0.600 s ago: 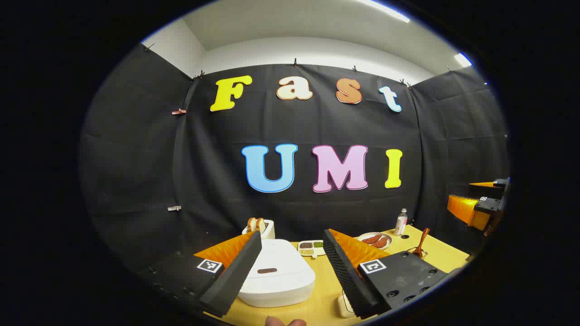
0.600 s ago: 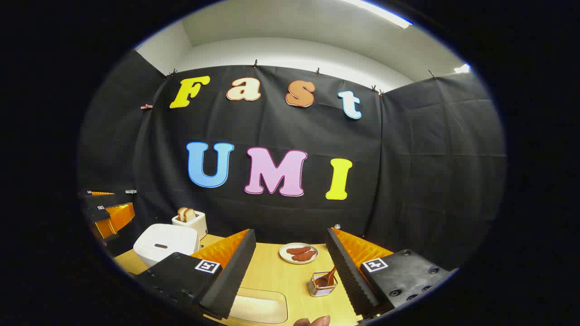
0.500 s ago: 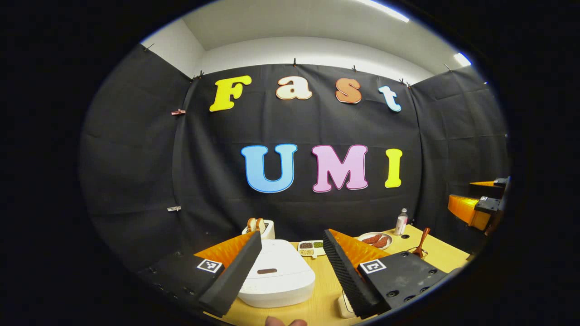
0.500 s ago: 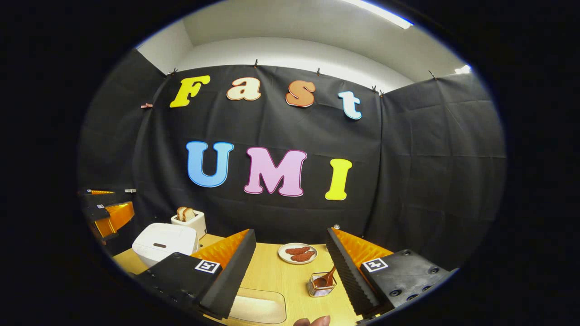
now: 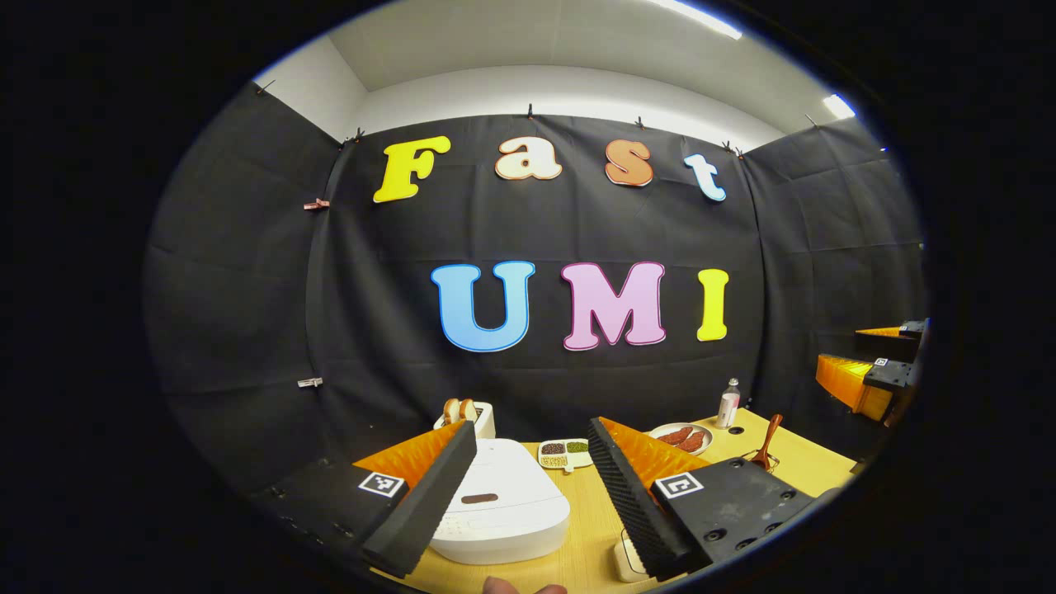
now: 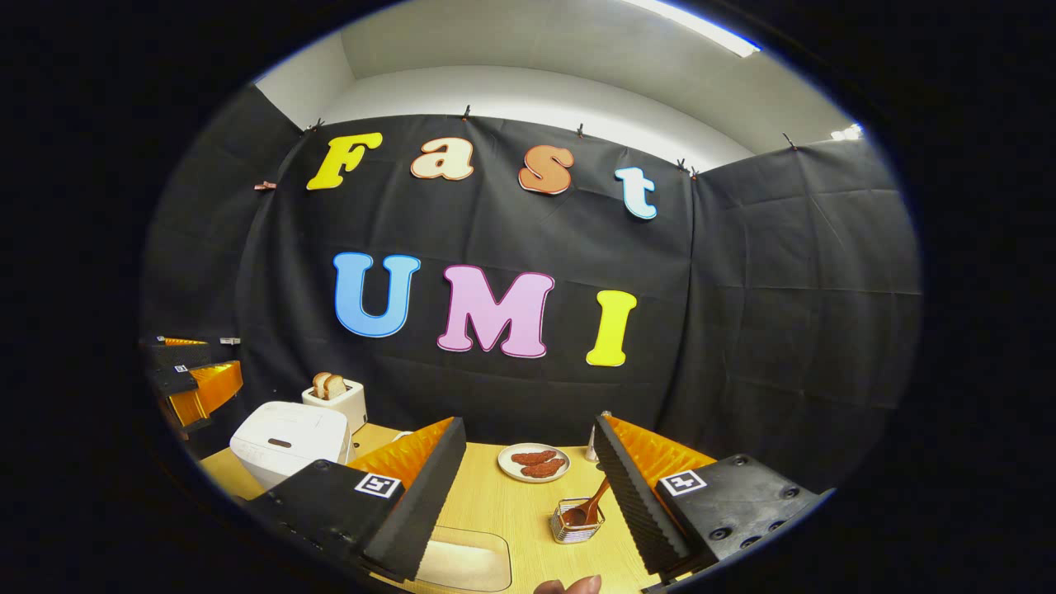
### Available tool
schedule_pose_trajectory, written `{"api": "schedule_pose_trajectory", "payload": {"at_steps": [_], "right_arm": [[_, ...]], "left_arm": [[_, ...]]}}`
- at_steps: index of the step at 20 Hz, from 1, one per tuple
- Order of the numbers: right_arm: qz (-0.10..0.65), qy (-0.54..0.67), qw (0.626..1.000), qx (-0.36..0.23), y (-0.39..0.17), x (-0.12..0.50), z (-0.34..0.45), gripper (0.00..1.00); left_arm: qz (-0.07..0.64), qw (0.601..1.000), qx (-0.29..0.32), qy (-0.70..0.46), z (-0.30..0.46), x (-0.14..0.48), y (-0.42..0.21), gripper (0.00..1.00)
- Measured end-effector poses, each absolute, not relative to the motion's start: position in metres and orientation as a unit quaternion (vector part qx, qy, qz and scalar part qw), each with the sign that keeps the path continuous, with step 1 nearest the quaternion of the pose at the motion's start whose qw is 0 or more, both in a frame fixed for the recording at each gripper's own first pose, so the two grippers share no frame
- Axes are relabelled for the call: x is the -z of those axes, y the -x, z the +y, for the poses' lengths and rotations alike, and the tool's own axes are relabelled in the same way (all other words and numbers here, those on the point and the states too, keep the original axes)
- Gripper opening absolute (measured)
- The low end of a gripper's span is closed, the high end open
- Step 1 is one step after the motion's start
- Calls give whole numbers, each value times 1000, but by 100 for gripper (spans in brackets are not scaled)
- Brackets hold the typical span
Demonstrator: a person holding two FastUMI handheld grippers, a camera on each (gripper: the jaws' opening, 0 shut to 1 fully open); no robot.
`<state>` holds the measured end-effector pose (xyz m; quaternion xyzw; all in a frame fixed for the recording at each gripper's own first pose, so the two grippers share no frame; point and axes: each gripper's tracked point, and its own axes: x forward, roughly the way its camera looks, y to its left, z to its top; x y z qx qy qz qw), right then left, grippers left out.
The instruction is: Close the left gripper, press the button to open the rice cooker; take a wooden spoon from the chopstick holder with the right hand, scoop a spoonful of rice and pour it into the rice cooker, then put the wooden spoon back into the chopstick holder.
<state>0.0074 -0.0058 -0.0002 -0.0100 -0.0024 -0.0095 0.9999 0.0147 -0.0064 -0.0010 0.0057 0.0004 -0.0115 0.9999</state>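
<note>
Rice cooker (image 5: 501,511) sits lid-down on the counter (image 6: 511,503) between the left claw (image 5: 528,474) fingers, which stand wide apart and empty. Further right, the wooden spoon (image 6: 590,507) leans in the chopstick holder (image 6: 576,528) (wire basket), just before the wide, empty right claw (image 6: 528,474).

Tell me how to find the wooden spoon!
Start at the yellow wooden table and find the plate of reddish food at the back. Just in front of it sits a small wire chopstick holder. The wooden spoon leans out of it, the one brown wooden thing there.
</note>
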Motion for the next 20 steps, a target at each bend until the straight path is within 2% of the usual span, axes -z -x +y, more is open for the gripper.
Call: {"api": "schedule_pose_trajectory", "payload": {"at_steps": [8, 12, 15, 16, 18, 20], "right_arm": [[0, 19, 1000, 11, -8, 2, -2, 98], [1, 22, 1000, 9, -10, 3, 1, 98], [3, 29, 1000, 7, -11, 3, 3, 98], [4, 31, 999, 7, -12, 4, 3, 98], [4, 31, 999, 8, -12, 4, 3, 98], [4, 30, 1000, 8, -14, 6, 3, 98]], "left_arm": [[3, 1000, 18, -4, -5, 3, -17, 94], [-4, 1000, 27, -9, -4, 1, -18, 90], [-11, 999, 36, -9, -4, -4, -19, 75], [-14, 998, 54, -4, -11, -6, -20, 75], [-2, 997, 82, -9, -20, 0, -22, 56], [17, 996, 84, -25, -13, 9, -29, 24]]}}
